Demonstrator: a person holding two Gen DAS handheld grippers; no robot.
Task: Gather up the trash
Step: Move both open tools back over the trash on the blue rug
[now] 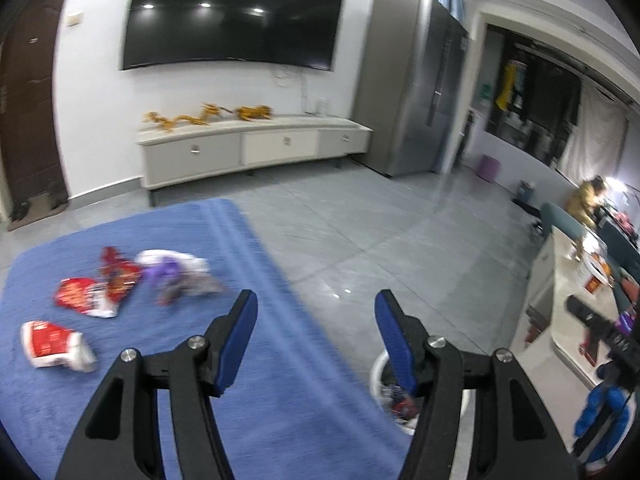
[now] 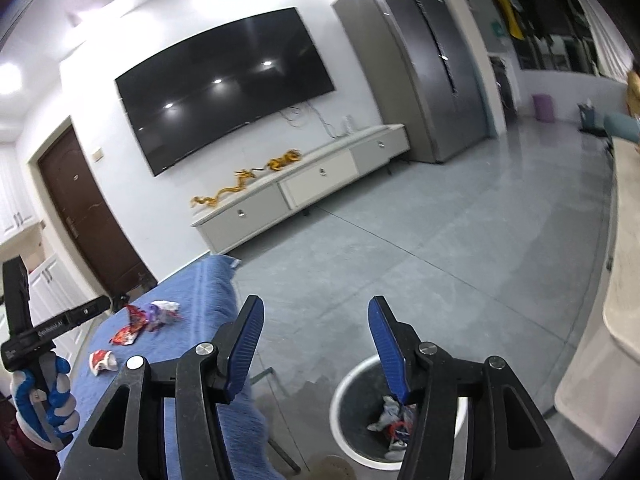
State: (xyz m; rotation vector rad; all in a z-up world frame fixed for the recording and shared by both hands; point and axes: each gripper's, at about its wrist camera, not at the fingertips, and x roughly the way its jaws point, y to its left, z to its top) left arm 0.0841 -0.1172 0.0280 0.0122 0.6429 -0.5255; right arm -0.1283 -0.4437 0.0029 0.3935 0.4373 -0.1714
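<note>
Crumpled wrappers lie on a blue cloth (image 1: pixel 240 360): a red one (image 1: pixel 82 294), a red foil one (image 1: pixel 118 272), a purple-and-white one (image 1: pixel 176 274) and a red-and-white one (image 1: pixel 52 344). My left gripper (image 1: pixel 316 300) is open and empty, above the cloth's right edge. A white-rimmed trash bin (image 2: pixel 352 412) stands on the floor with wrappers (image 2: pixel 392 424) inside. My right gripper (image 2: pixel 316 308) hangs open and empty above the bin. The same wrappers (image 2: pixel 136 324) show on the cloth (image 2: pixel 192 300) in the right wrist view.
A gloved hand (image 2: pixel 44 396) holds the other gripper at the left edge. A low TV cabinet (image 1: pixel 256 148) and wall TV (image 1: pixel 236 16) stand behind, a grey fridge (image 1: pixel 412 92) to the right. Grey tiled floor (image 1: pixel 380 240) spreads between. A counter (image 2: pixel 624 280) runs along the right.
</note>
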